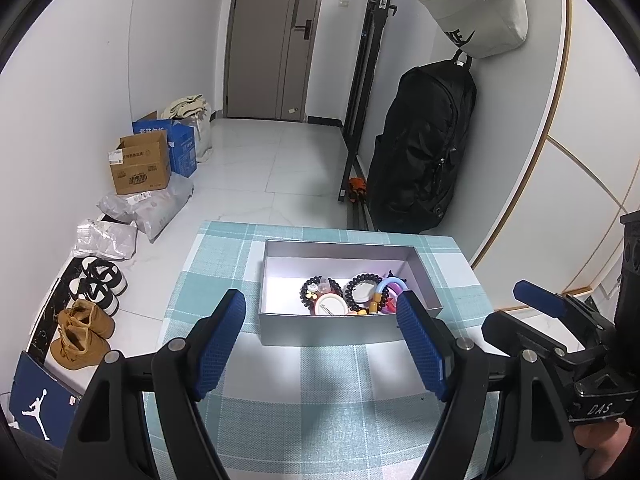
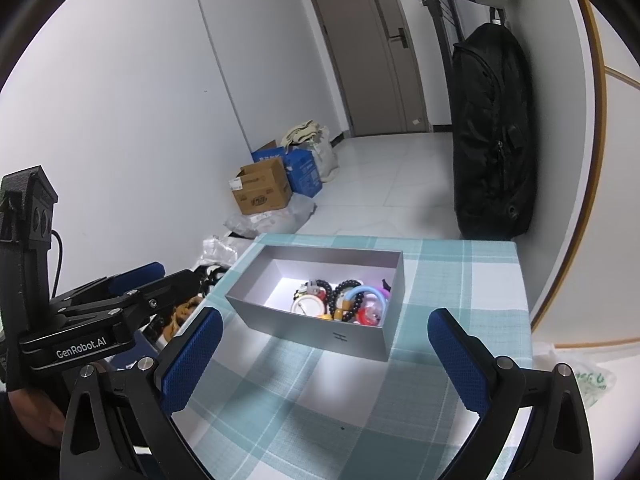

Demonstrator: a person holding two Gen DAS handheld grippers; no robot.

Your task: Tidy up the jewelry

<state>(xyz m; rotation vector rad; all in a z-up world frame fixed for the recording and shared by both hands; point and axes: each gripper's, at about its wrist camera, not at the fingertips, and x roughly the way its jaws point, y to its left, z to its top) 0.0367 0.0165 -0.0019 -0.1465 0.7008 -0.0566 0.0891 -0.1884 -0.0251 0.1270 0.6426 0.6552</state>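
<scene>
From my left wrist view, the jewelry point(image 1: 352, 294) sits heaped in the right half of one grey box point(image 1: 340, 326) on the checked bench point(image 1: 320, 400). The pile overlaps so much that I can make out two dark beaded bracelets, a blue ring and a white round piece, but cannot count the rest; the near wall of the box cuts off its lower edge. My left hand-held gripper point(image 1: 322, 346) hangs just short of the box, level over the cloth, its two blue pads spread wide with nothing between them. The right hand-held gripper point(image 1: 538, 304) pokes in at the right edge; only one pad shows here.

From my right wrist view, the same box point(image 2: 332, 336) lies ahead, angled, the jewelry point(image 2: 344, 300) bunched toward its right end. The right hand-held gripper point(image 2: 326, 354) is held low over the bench point(image 2: 320, 412), pads wide apart and empty. The left hand-held gripper point(image 2: 132, 280) enters at the left, partly cropped.
</scene>
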